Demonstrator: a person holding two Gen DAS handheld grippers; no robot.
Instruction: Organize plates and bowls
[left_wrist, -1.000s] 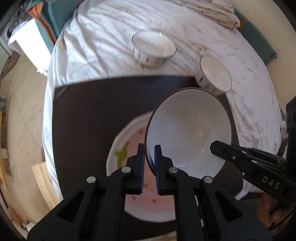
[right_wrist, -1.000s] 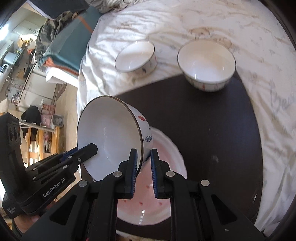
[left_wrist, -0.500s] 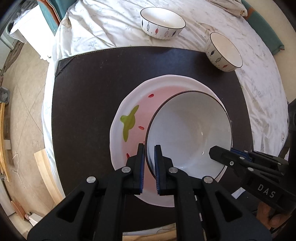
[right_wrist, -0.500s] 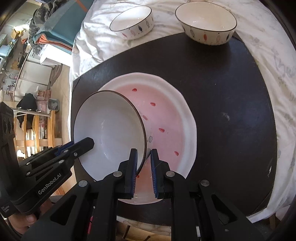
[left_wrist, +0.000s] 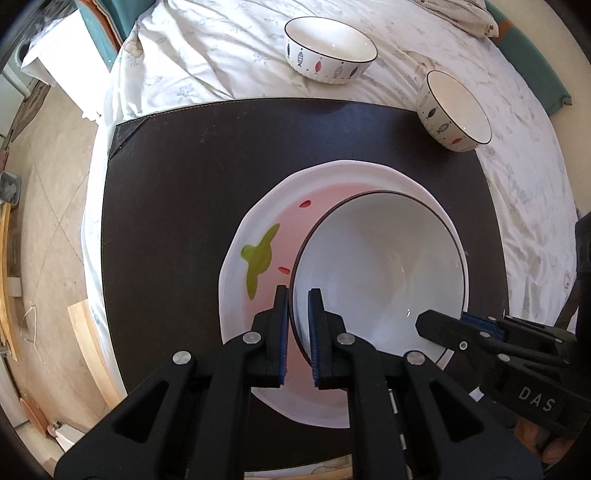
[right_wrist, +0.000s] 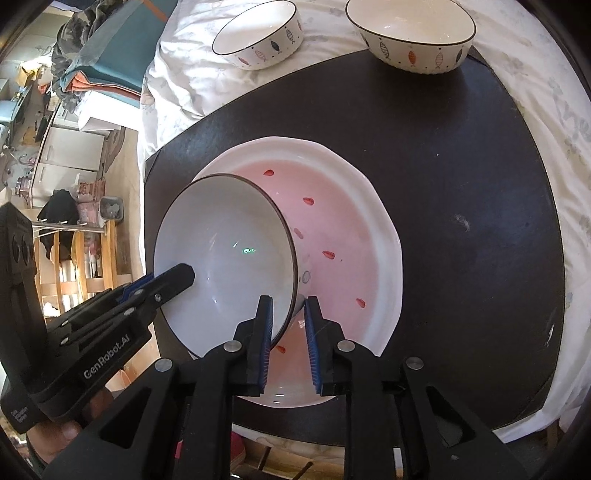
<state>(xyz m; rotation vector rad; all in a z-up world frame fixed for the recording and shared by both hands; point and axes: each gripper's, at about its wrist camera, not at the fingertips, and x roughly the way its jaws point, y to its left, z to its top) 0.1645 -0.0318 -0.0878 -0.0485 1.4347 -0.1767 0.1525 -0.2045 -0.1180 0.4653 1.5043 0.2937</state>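
White bowl (left_wrist: 380, 266) sat on pink plate (right_wrist: 343, 221); left gripper (left_wrist: 297, 332) clamped its rim, right gripper (right_wrist: 288, 332) just loosened around it; release left gently.

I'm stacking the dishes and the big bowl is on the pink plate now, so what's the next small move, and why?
Probably open the left gripper too. The large white bowl sits in the pink plate, off to one side. The right gripper has just been opening, and its far pad already stands clear of the rim, while the left one pinches the rim.
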